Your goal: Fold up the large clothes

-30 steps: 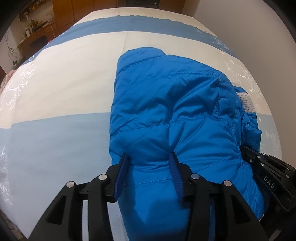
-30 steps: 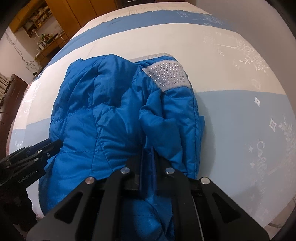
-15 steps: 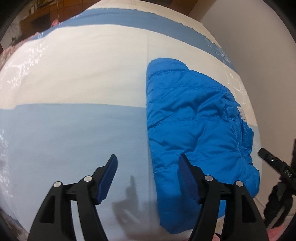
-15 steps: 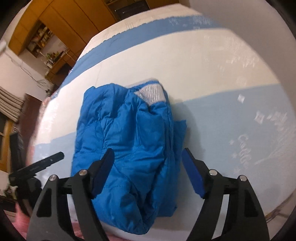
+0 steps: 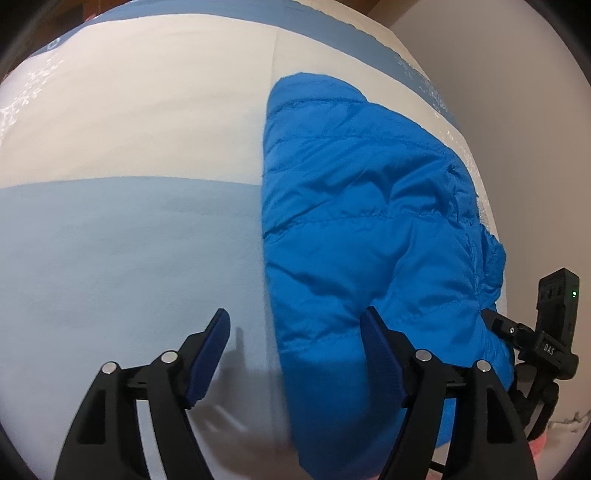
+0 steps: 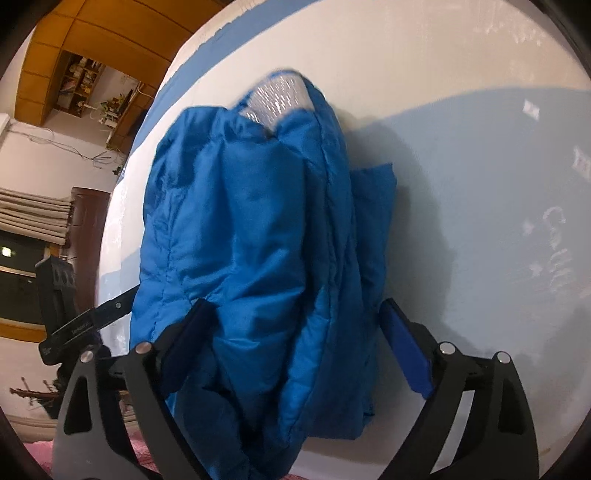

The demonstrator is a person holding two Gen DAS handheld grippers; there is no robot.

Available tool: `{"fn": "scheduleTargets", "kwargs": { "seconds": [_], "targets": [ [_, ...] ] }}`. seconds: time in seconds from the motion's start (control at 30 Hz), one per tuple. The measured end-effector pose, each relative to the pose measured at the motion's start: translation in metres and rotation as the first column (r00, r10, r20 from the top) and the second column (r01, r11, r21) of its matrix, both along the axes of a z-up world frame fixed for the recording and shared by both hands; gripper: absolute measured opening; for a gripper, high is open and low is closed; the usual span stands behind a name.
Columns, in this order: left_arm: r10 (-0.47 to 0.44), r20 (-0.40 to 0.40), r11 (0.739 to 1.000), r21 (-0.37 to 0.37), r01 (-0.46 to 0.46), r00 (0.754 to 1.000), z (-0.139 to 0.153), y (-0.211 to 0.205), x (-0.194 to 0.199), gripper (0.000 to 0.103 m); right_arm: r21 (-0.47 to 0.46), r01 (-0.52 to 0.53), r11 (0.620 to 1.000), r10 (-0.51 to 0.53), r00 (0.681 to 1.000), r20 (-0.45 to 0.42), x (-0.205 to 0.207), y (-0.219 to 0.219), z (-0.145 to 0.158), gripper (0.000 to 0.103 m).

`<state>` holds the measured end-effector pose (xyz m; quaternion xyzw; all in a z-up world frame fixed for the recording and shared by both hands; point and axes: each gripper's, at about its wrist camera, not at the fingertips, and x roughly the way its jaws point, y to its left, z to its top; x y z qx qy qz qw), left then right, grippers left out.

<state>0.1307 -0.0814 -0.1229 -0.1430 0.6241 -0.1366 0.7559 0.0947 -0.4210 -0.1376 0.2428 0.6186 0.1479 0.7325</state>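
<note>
My left gripper (image 5: 295,354) has its fingers (image 5: 207,354) spread wide and grips nothing; the left finger hangs over bare sheet and the right one over the near edge of the blue puffer jacket (image 5: 369,229). My right gripper (image 6: 295,343) is just as wide apart, its fingers (image 6: 406,350) straddling the jacket's near end, with no clamp on the fabric that I can see.

The jacket lies folded in a thick bundle on the bed (image 5: 129,240), across the line where a cream band of the sheet meets a pale blue one. From my right camera, a patch of silvery dotted lining (image 6: 277,99) shows at the bundle's far end, and a flatter layer (image 6: 373,206) sticks out along its right side.

The sheet carries faint white printed stars and lettering (image 6: 557,240) on the pale blue band, and a darker blue stripe (image 5: 332,22) runs near the far edge. A plain light wall (image 5: 517,110) stands beside the bed on my right. On my left the room opens to orange-brown wooden cabinets (image 6: 96,33) with cluttered shelves (image 6: 81,81), and a dark wooden door (image 6: 88,214) below them.
</note>
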Motion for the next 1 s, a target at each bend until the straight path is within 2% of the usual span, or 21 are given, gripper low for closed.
{"fn": "scheduleTargets", "kwargs": {
  "seconds": [0.07,0.1,0.2,0.37,0.57,0.63,0.73,0.83,0.87,0.93,1.0],
  "targets": [
    [-0.001,0.011,1.000,0.027,0.001,1.000,-0.001,-0.006,0.003,0.078,-0.005,0.006,1.000,-0.006,1.000,-0.027,0.001,0.000,-0.009,0.095],
    [-0.001,0.018,0.997,0.072,-0.001,1.000,-0.002,-0.012,0.004,0.082,-0.005,0.010,1.000,-0.010,0.999,-0.046,-0.001,0.000,-0.015,0.095],
    [-0.012,0.044,0.981,0.193,0.003,0.999,-0.002,-0.028,0.005,0.084,-0.058,0.009,0.998,-0.014,0.997,-0.079,0.001,0.007,-0.021,0.095],
    [0.010,0.062,0.961,0.274,-0.027,0.998,-0.004,-0.045,0.005,0.083,-0.174,-0.033,0.984,0.019,0.996,-0.082,0.004,0.020,-0.015,0.095],
    [0.033,0.037,0.967,0.251,-0.041,0.999,-0.008,-0.046,0.007,0.083,-0.245,-0.073,0.967,0.054,0.995,-0.087,0.009,0.038,-0.007,0.095],
    [0.062,0.010,0.978,0.199,-0.063,0.998,-0.009,-0.034,0.003,0.083,-0.225,-0.081,0.971,0.061,0.994,-0.092,0.010,0.039,-0.009,0.095],
    [0.102,-0.035,0.990,0.103,-0.098,0.994,-0.020,-0.021,0.011,0.084,-0.145,-0.072,0.987,0.055,0.992,-0.117,0.014,0.033,-0.019,0.096],
    [0.094,-0.025,0.991,0.100,-0.091,0.995,-0.021,-0.024,0.012,0.083,-0.156,-0.090,0.984,0.073,0.991,-0.111,0.013,0.033,-0.019,0.095],
    [0.090,-0.017,0.990,0.110,-0.088,0.996,-0.020,-0.027,0.012,0.080,-0.162,-0.103,0.981,0.087,0.991,-0.104,0.013,0.036,-0.017,0.091],
    [0.057,0.009,0.991,0.117,-0.058,0.998,-0.013,-0.039,0.011,0.056,-0.158,-0.112,0.981,0.097,0.990,-0.102,0.014,0.040,-0.014,0.084],
    [0.028,0.037,0.983,0.181,-0.034,0.999,-0.004,-0.056,0.010,0.046,-0.188,-0.128,0.974,0.114,0.990,-0.084,0.010,0.047,-0.004,0.072]
  ]
}}
